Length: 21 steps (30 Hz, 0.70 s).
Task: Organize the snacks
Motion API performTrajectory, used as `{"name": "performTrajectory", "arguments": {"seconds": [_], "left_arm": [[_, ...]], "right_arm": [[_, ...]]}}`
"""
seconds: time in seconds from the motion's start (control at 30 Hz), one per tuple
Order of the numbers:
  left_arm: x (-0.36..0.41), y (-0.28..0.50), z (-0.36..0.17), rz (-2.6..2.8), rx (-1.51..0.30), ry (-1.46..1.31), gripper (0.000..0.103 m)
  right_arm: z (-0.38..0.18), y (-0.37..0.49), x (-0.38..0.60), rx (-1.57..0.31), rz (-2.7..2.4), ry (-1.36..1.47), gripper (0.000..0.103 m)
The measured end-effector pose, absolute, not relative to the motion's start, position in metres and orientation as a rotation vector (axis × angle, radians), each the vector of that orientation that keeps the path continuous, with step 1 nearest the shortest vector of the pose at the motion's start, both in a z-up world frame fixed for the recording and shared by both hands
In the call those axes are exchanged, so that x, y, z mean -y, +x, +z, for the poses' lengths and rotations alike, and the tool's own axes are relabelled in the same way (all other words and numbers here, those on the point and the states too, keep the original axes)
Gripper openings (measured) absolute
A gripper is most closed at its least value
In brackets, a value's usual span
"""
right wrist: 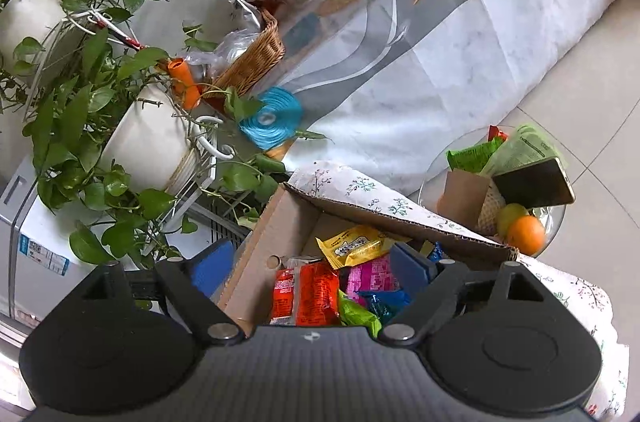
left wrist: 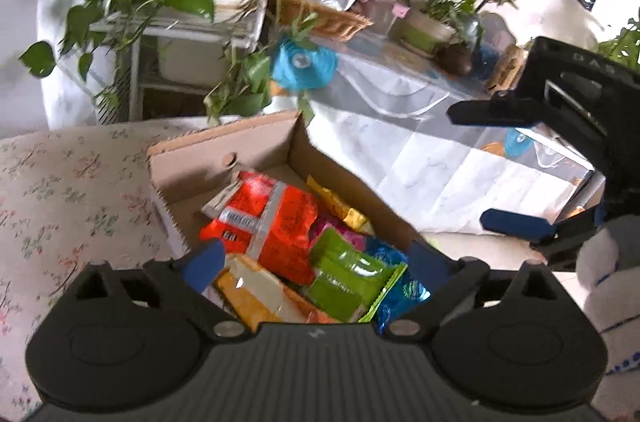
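Note:
A brown cardboard box (left wrist: 224, 146) stands on a floral-cloth surface and holds several snack packets: a red one (left wrist: 276, 222), a green one (left wrist: 344, 274), a yellow one (left wrist: 340, 208) and a blue one (left wrist: 404, 286). My left gripper (left wrist: 316, 262) is open and empty, just above the packets. My right gripper (left wrist: 484, 166) shows at the right of the left wrist view, open. In the right wrist view the right gripper (right wrist: 316, 266) is open and empty over the same box (right wrist: 384, 218), above the red packet (right wrist: 304, 292) and yellow packet (right wrist: 356, 246).
A glass side table (right wrist: 556, 226) holds an orange (right wrist: 526, 234), a phone, a green packet and a small brown box. A long table with a white and grey cloth (right wrist: 440, 62), a wicker basket (right wrist: 256, 58) and potted plants (right wrist: 140, 142) stand behind.

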<state>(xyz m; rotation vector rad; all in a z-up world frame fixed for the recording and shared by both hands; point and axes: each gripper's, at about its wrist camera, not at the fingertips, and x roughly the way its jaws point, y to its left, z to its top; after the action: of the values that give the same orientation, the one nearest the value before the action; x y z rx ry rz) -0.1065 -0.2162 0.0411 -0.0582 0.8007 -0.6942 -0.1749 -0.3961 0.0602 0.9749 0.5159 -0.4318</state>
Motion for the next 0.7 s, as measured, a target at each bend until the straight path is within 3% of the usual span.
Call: {"name": "performTrajectory", "arguments": {"seconds": [0.7], "left_arm": [[0.188, -0.122, 0.047, -0.504, -0.929, 0.008, 0.101]], "right_arm": [[0.066, -0.179, 0.381, -0.623, -0.465, 0.732, 0.098]]}}
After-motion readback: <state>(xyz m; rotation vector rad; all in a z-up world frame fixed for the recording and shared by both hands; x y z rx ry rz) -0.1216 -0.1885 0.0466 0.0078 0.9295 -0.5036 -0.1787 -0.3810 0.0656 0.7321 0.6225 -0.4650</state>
